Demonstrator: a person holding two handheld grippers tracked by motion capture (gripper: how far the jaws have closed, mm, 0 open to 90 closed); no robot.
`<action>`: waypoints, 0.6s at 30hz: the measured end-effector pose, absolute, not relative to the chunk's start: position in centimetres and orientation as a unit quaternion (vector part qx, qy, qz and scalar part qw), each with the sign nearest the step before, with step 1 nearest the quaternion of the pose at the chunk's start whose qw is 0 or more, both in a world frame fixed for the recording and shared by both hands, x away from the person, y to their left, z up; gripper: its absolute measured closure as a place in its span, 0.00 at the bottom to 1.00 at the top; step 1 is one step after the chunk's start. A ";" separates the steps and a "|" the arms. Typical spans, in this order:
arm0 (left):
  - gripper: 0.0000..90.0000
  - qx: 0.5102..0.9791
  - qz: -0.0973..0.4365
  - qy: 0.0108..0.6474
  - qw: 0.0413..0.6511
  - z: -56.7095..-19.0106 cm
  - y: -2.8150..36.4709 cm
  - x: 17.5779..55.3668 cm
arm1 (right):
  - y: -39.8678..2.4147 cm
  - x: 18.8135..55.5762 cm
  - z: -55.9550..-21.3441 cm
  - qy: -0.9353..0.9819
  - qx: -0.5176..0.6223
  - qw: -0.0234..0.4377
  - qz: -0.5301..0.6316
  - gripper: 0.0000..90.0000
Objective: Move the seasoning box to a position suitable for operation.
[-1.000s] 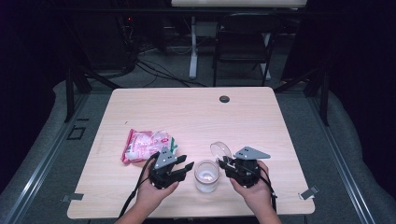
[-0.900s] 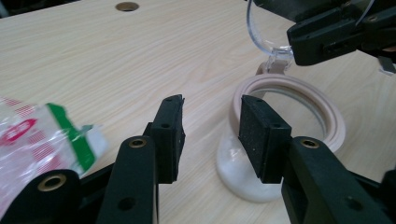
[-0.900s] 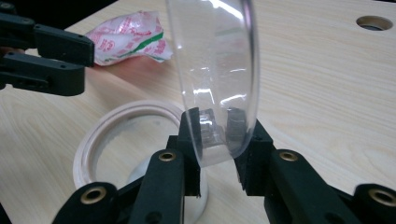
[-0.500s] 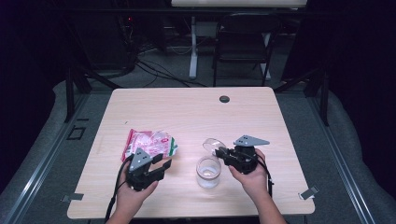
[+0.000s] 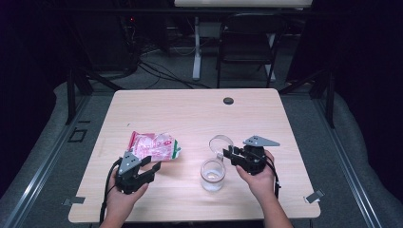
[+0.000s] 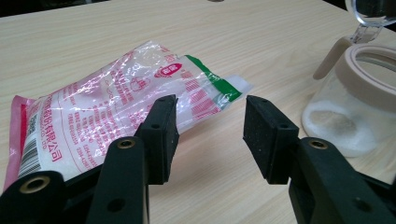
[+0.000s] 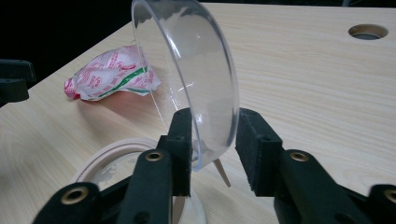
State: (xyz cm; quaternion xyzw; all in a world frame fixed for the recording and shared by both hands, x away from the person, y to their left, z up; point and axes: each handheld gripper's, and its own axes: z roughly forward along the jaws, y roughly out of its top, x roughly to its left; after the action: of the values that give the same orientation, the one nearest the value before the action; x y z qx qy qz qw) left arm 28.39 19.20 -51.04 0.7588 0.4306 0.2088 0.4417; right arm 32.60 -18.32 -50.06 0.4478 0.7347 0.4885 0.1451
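Since the earlier frames, the left gripper (image 5: 151, 167) has drawn away from the jar (image 5: 212, 175) toward the lower left of the high view and now points at the sachet (image 5: 153, 147), a red-printed plastic pouch lying flat on the table (image 5: 190, 114) left of centre. Its jaws have just been opening; in the left gripper view they stand spread with bare wood between them, the pouch's green-edged corner (image 6: 212, 86) just beyond the left pad and untouched. The placement suggests a line-up for pinching that corner. The right gripper (image 5: 227, 152), at lower right of centre, has hardly shifted. It brackets the jar's hinged clear lid (image 7: 191, 88), which stands tilted upright above the beige rim (image 7: 116, 151), apparently to keep the mouth clear for filling. Its jaws have likewise just been opening: the left pad lies against the lid's edge, while a gap shows at the right pad, so the lid sits between them unpinched. White grains (image 6: 338, 128) cover the jar's bottom.
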 end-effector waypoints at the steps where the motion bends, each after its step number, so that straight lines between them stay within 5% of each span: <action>1: 0.59 0.761 0.208 0.431 0.438 -51.1 19.2 28.5 | -18.5 32.4 -49.9 0.731 0.448 0.150 0.491 0.69; 18: 0.54 0.764 0.221 0.413 0.444 -50.3 19.7 31.1 | -20.9 28.9 -48.6 0.711 0.440 0.210 0.507 0.61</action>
State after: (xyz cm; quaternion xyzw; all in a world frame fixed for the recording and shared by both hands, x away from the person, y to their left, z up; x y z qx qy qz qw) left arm 31.06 19.68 -50.28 0.7640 0.4128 0.2206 0.4442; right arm 28.93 -20.91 -48.61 0.4398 0.7107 0.5072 0.2100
